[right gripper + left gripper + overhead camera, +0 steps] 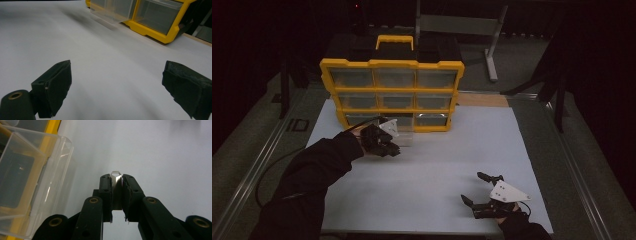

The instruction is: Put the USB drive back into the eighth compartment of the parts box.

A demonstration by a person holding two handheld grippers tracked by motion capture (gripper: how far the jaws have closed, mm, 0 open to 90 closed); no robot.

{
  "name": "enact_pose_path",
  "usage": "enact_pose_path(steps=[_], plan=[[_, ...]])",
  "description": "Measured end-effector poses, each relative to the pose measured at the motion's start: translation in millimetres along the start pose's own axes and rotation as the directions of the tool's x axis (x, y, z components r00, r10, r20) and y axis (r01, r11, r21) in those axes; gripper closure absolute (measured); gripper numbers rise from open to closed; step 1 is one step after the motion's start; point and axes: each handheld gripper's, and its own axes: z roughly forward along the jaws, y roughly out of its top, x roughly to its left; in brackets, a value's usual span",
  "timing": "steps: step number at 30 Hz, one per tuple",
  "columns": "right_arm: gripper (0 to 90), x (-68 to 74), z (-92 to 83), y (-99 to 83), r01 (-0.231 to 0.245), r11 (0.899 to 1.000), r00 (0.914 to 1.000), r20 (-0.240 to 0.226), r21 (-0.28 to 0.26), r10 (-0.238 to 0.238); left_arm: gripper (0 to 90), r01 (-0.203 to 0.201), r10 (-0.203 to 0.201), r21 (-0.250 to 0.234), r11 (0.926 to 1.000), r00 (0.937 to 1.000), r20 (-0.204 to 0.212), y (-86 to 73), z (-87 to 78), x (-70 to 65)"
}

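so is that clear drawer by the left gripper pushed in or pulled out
Pulled out: the clear drawer juts forward from the yellow organizer, beside the left gripper.

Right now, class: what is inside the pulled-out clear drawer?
The clear drawer looks empty through its walls; its far end is out of frame. Beside it, the left gripper pinches a small metal piece.
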Motion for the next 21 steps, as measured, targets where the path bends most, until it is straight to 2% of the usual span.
enact_pose_path(steps=[13,14,21], plan=[[9.1,0.5,-0.2,0.2,0.003,1.0,1.0,0.0,0.002,-0.003,79.7,0.003,-0.004,-0.011,0.9999,0.9996,-0.028,8.8,-13.9,10.3],[9.1,0.4,-0.1,0.1,0.003,1.0,1.0,0.001,0.003,-0.003,79.7,0.014,-0.015,-0.02,0.9997,0.9994,-0.031,9.9,-16.8,12.3],[9.2,0.1,-0.2,0.1,0.002,1.0,1.0,-0.001,0.0,-0.002,79.8,0.019,-0.02,-0.025,0.9995,0.9987,-0.047,14.9,-24.0,18.3]])
